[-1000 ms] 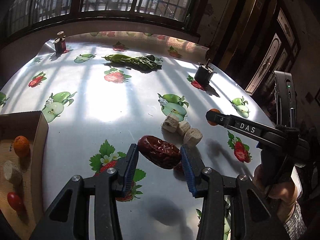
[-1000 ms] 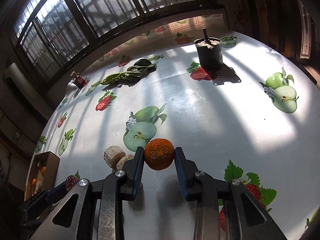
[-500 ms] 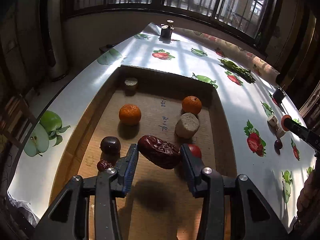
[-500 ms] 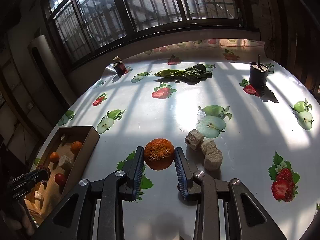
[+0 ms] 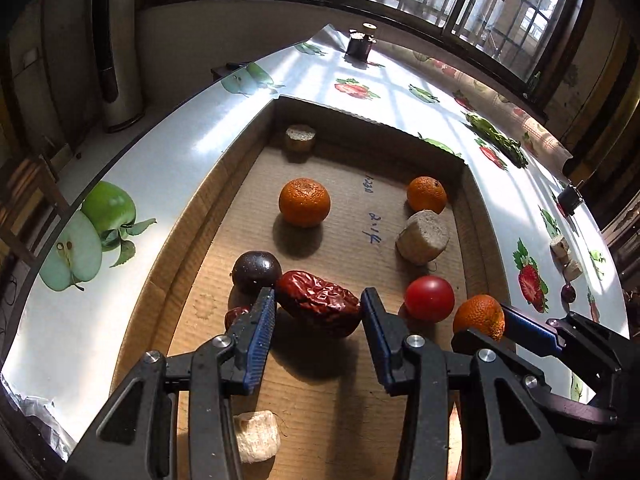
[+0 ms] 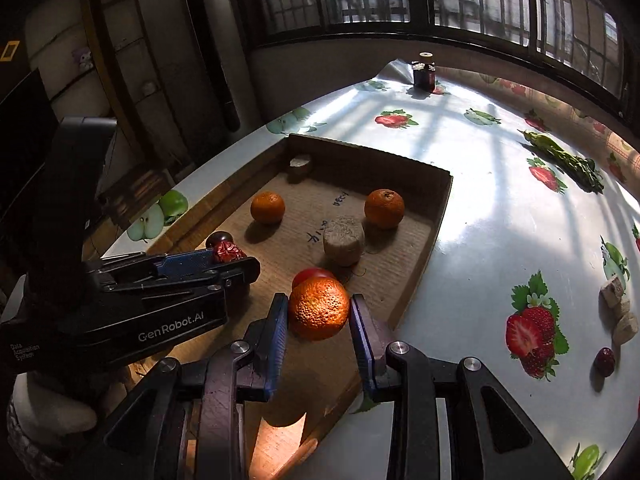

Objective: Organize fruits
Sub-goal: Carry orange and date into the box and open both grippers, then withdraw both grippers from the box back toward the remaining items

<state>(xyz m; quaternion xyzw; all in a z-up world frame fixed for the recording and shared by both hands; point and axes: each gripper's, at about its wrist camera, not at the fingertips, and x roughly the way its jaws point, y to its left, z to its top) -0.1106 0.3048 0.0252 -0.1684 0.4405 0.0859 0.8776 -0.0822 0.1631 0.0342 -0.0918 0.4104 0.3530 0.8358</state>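
Observation:
My left gripper is shut on a wrinkled red date, held above the floor of a shallow cardboard box. My right gripper is shut on a small orange over the box's near right part; that orange shows beside the left gripper too. In the box lie two oranges, a red tomato, a dark plum, a small red date and several beige cylinders.
The box sits on a table with a fruit-print cloth. On the cloth to the right lie several beige pieces, a dark date and green vegetables. A small jar stands at the far edge.
Both grippers have swung from the open table over to the box, each still holding its fruit. The right gripper arrived last and now hangs beside the left one.

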